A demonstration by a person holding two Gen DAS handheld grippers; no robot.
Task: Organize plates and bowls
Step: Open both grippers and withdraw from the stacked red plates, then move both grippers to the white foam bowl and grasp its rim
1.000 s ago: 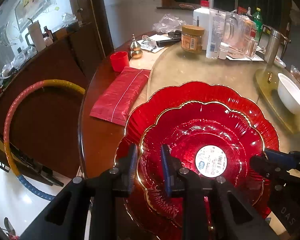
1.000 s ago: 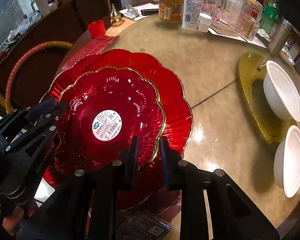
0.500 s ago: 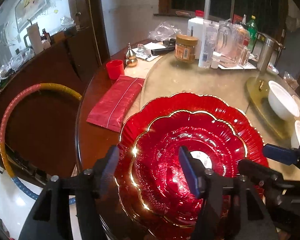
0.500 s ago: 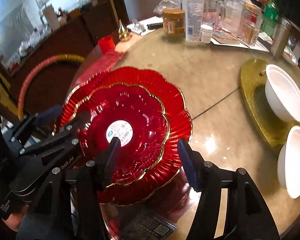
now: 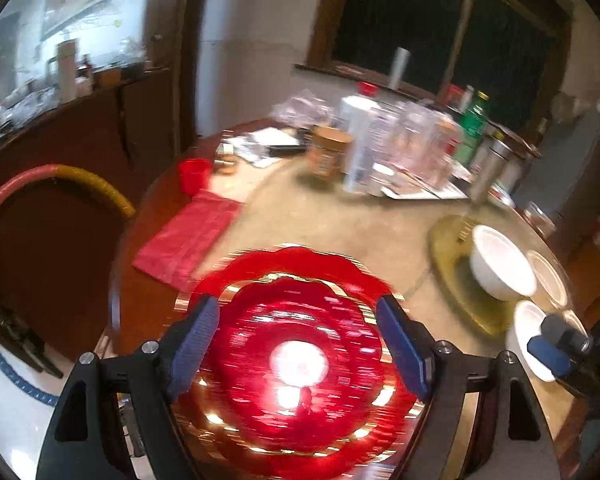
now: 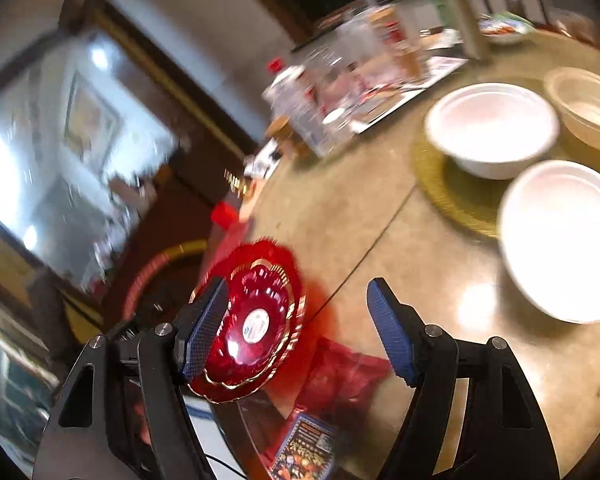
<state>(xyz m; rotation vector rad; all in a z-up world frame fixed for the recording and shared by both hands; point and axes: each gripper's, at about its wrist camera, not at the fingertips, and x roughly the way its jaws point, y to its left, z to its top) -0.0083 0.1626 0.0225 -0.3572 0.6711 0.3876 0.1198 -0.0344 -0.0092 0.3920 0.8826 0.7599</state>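
Table [image 6: 380, 240]: I see it crowded; my wide sweep could clip the bottles at the back.
Red plates [image 5: 296, 364]: stacked, small on large, near the table's edge; a nudge might slide them off.
White bowls [image 6: 492, 128]: on the gold mat, apart; blur may spoil my aim.
Left gripper [image 5: 300, 344]: jaws opening, clamping nothing, above the plates.
Right gripper [image 6: 296, 328]: jaws opening, empty, facing the bowls.

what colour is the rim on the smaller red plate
Gold, on the smaller red plate; clearest in the right wrist view.
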